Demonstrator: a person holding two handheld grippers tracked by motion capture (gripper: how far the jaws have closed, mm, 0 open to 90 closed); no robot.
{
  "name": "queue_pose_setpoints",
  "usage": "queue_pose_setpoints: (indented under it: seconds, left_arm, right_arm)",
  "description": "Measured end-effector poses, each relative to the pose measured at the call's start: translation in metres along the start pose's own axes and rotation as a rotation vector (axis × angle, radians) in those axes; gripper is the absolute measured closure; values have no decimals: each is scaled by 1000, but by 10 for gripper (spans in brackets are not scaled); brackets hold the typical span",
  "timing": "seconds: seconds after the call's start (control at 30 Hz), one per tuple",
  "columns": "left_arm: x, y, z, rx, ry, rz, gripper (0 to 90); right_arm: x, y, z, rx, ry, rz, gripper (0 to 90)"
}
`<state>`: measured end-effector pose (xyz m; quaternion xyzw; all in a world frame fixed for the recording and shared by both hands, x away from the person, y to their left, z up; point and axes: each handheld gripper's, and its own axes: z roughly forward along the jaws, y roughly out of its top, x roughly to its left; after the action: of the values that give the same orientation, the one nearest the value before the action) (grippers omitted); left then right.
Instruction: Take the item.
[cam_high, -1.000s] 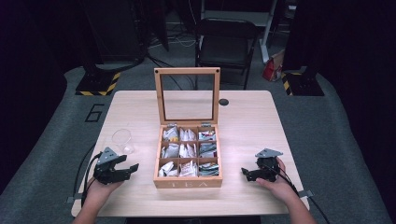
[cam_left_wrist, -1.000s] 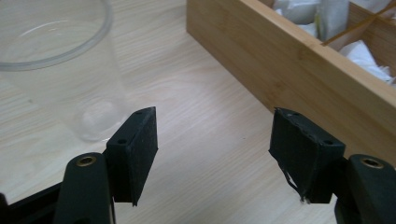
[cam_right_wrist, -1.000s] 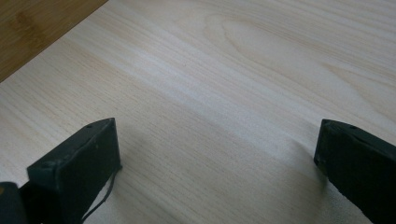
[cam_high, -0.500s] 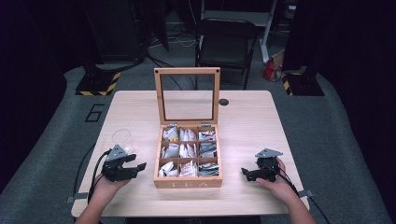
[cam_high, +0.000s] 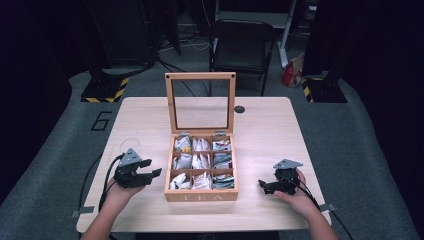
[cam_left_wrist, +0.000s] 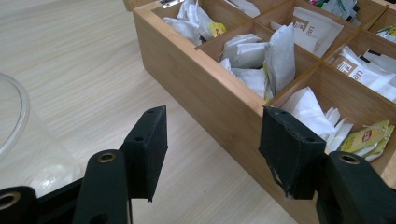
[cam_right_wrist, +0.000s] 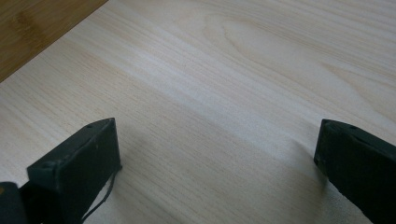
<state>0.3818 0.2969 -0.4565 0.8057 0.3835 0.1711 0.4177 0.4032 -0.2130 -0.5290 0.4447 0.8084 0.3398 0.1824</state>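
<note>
A wooden tea box (cam_high: 201, 196) stands mid-table with its glass lid (cam_high: 200, 77) upright. Its compartments hold paper tea bags (cam_high: 200, 161). My left gripper (cam_high: 154, 174) hovers just left of the box, pointing at its side wall. In the left gripper view, the gripper (cam_left_wrist: 215, 133) is open with nothing between the pads; the jaws have just been closing a little. The box wall (cam_left_wrist: 205, 88) and white tea bags (cam_left_wrist: 275, 56) lie just ahead. My right gripper (cam_high: 263, 186) rests right of the box, and the right gripper view shows it (cam_right_wrist: 217, 140) wide open over bare tabletop.
A clear plastic cup (cam_high: 129, 148) stands just behind the left gripper and also appears as a cup edge (cam_left_wrist: 14, 126) beside the left jaw. A small black disc (cam_high: 240, 109) lies near the table's far edge. A chair (cam_high: 241, 37) stands beyond the table.
The left hand has moved right toward the box and risen slightly, with its jaws somewhat narrower. The right hand has stayed put.
</note>
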Motion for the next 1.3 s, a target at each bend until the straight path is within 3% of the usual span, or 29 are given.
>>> queue_pose_setpoints:
  seconds: [0.4,0.77,0.9,1.3]
  left_arm:
    - [-6,20,11,13,-42,18,469]
    - [-10,42,19,-11,-68,45,511]
    - [-15,47,24,-4,-93,63,534]
    - [-23,53,39,-10,-134,57,572]
  right_arm:
    - [0,0,0,-2,-2,0,0]
    - [0,0,0,-2,-1,-1,0]
    - [0,0,0,-2,-1,-1,0]
    - [0,0,0,-2,-1,-1,0]
